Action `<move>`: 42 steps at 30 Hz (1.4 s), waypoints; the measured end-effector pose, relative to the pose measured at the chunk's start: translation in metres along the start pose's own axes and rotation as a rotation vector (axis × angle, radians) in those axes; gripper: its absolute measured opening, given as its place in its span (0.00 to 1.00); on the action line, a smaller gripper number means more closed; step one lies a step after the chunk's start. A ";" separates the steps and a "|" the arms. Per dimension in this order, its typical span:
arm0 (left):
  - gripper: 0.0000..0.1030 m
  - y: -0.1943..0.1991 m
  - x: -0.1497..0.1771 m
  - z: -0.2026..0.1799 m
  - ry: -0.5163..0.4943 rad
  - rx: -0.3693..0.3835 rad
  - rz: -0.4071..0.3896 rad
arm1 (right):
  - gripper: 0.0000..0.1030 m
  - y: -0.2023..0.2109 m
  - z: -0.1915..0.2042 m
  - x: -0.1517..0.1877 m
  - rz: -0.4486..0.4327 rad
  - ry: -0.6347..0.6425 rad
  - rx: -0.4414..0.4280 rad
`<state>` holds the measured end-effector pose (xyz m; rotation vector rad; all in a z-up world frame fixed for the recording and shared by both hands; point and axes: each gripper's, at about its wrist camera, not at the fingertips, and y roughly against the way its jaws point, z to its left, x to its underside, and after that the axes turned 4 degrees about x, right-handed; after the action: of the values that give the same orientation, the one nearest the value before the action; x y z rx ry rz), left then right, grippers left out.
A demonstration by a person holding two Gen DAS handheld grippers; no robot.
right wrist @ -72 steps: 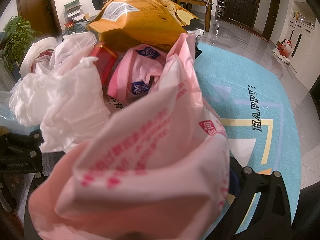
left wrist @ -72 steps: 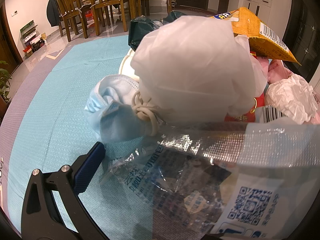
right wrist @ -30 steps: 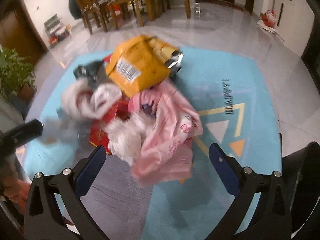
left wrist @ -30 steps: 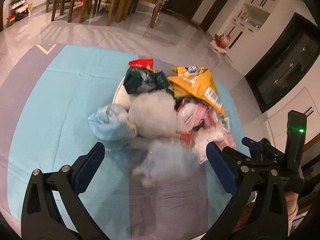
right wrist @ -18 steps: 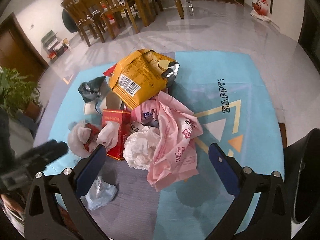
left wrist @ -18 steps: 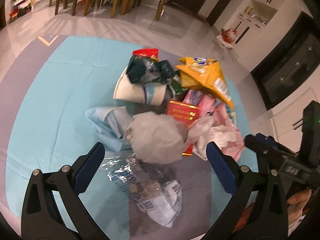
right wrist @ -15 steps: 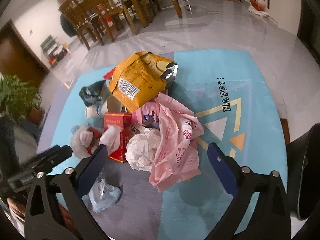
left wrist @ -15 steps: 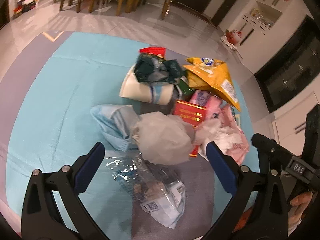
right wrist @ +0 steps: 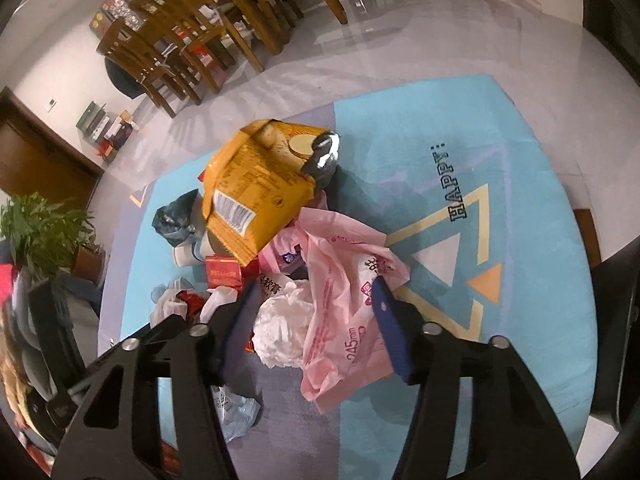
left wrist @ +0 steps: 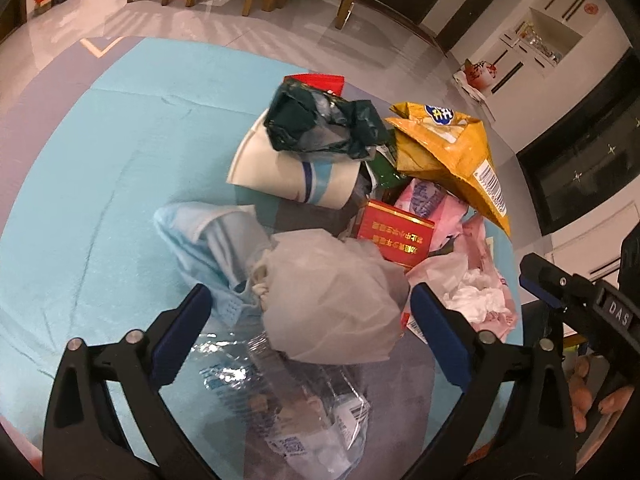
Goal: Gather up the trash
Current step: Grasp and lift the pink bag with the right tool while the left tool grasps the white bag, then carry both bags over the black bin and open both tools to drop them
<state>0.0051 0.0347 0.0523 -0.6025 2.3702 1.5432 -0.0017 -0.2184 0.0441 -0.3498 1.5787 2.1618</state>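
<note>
A heap of trash lies on a blue round rug [left wrist: 80, 184]. It holds a yellow snack bag [left wrist: 452, 152], a red box [left wrist: 394, 232], a white paper cup [left wrist: 288, 172], a dark green bag [left wrist: 316, 124], a blue face mask [left wrist: 208, 240], a grey-white bag [left wrist: 332, 296], a clear wrapper [left wrist: 296, 404], pink bags [right wrist: 344, 292] and white tissue [right wrist: 280, 328]. My left gripper [left wrist: 306, 332] is open and empty above the grey-white bag. My right gripper [right wrist: 314, 320] is open and empty above the pink bags; it also shows in the left wrist view [left wrist: 560, 296].
Wooden chairs and a table [right wrist: 192, 36] stand beyond the rug on the tiled floor. A potted plant [right wrist: 44, 236] stands at the left, and a dark door [right wrist: 36, 160] behind it. The rug [right wrist: 500, 200] reads HAPPY at its right.
Both grippers lifted away from the heap and let go of the wrappers that they were close upon. Since half a second ago both have come lower over the heap, and the right jaws stand narrower.
</note>
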 end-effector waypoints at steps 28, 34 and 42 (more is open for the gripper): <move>0.31 0.080 0.003 -0.087 -0.163 0.204 -0.154 | 0.23 0.060 -0.040 -0.003 -0.096 -0.033 0.077; 0.31 0.079 0.009 -0.162 -0.255 0.279 -0.170 | 0.23 0.122 -0.081 -0.004 -0.258 -0.127 0.131; 0.32 0.031 0.032 -0.271 -0.374 0.370 -0.078 | 0.23 0.169 -0.142 0.007 -0.396 -0.277 0.334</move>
<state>-0.0330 -0.2078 0.1744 -0.2881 2.2259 1.0349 -0.0974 -0.3945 0.1370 -0.2202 1.5260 1.5461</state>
